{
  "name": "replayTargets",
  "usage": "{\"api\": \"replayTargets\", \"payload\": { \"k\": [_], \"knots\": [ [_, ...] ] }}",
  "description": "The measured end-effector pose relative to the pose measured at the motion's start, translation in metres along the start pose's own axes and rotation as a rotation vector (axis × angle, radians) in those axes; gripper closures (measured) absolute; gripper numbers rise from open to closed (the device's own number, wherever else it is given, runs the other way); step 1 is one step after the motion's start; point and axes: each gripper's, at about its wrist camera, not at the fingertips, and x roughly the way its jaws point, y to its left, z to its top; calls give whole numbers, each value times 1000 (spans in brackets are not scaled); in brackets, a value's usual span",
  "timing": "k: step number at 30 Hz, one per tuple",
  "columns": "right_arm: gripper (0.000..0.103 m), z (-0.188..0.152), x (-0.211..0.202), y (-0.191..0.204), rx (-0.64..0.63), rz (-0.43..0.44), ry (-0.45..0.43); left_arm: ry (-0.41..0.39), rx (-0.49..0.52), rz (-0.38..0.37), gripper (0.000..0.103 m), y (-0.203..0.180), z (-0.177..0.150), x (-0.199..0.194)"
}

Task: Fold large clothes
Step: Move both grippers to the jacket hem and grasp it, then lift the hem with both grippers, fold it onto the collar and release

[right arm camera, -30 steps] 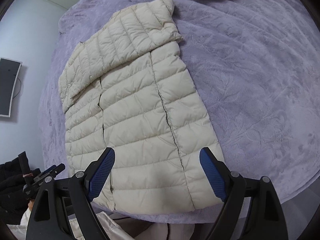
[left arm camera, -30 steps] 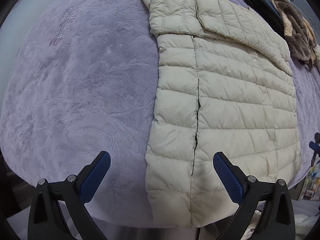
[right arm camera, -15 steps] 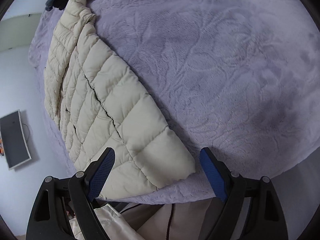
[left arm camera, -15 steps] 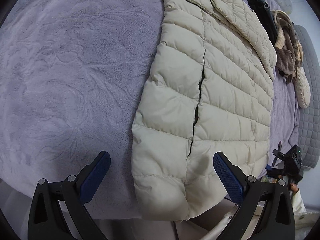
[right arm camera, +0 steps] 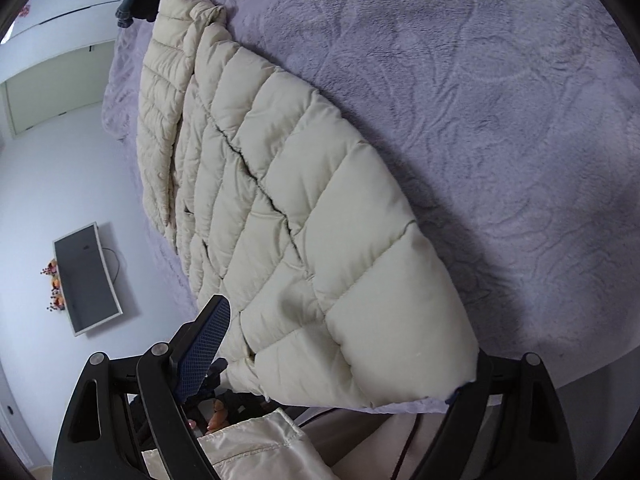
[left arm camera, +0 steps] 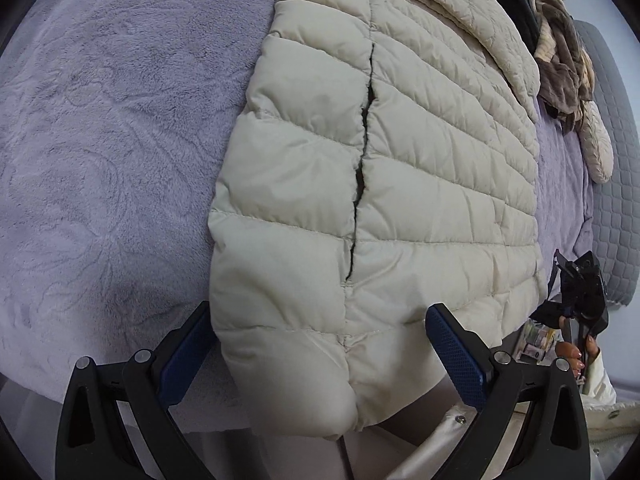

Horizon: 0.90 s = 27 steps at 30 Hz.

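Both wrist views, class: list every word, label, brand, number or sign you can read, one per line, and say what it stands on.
There is no readable text in either view.
Cream puffer jacket: no label or brand shows.
Purple blanket: embossed pattern only, no words.
Wall screen: blank.
Colourful items past the bed's edge in the left wrist view: too small and blurred to read.

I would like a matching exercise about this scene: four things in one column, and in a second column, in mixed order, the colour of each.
Things:
1. puffer jacket
2. bed cover
3. pads of the left tongs
4. monitor on the wall

Colours:
a. blue
b. dark grey screen, pale frame
c. cream
d. lilac

Pairs: 1-c, 2-d, 3-a, 4-b
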Motion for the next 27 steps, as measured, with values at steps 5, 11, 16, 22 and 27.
{"api": "replayTargets", "payload": {
  "k": [5, 11, 16, 22, 27],
  "knots": [
    [18, -4, 8, 4, 10, 7, 12, 22, -5, 6, 58, -5, 2, 4],
    [86, -5, 2, 4, -4, -18, 4, 16, 3, -58, 86, -6, 6, -5],
    [90, -4, -8, 20, -60, 51, -4, -9, -14, -178, 87, -9, 8, -24],
    [91, 1, -21, 55, -145, 141, -14, -95, -24, -281, 87, -13, 20, -62],
    [91, 11, -33, 91, -213, 204, -30, -185, -17, -341, 87, -18, 38, -96]
  ]
}}
